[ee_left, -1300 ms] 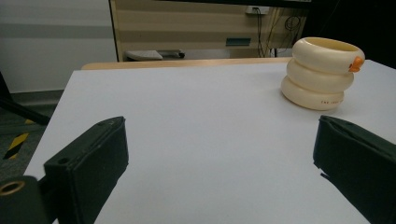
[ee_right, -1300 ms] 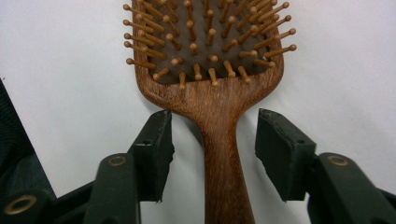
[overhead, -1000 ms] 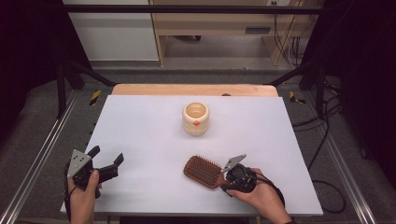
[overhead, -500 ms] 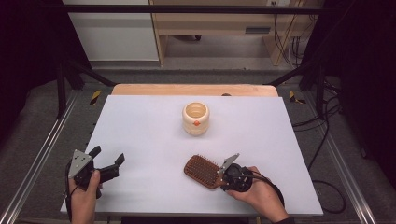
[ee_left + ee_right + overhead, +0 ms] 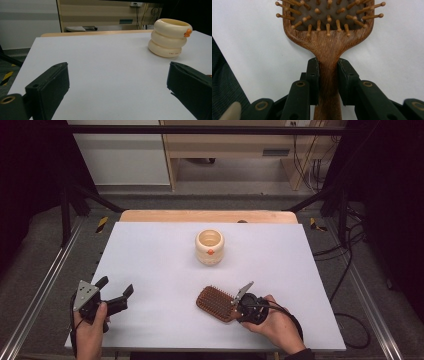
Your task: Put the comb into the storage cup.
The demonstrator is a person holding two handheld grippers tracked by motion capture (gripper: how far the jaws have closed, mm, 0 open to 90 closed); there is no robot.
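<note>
On the white bench [image 5: 150,255], a wooden hairbrush [image 5: 216,303] lies just in front of the cream ringed pot [image 5: 209,246], bristles up. Right tongs [image 5: 328,80] are clamped on its handle, having just closed; left tongs [image 5: 117,92] stand apart, well left of the pot. Shelving and cables sit beyond the pot.

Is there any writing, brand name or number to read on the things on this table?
Cream ringed pot: a short line of small dark print on its lowest ring, too small and blurred to read.
Wooden hairbrush: no writing on it.
White table: no writing on it.
</note>
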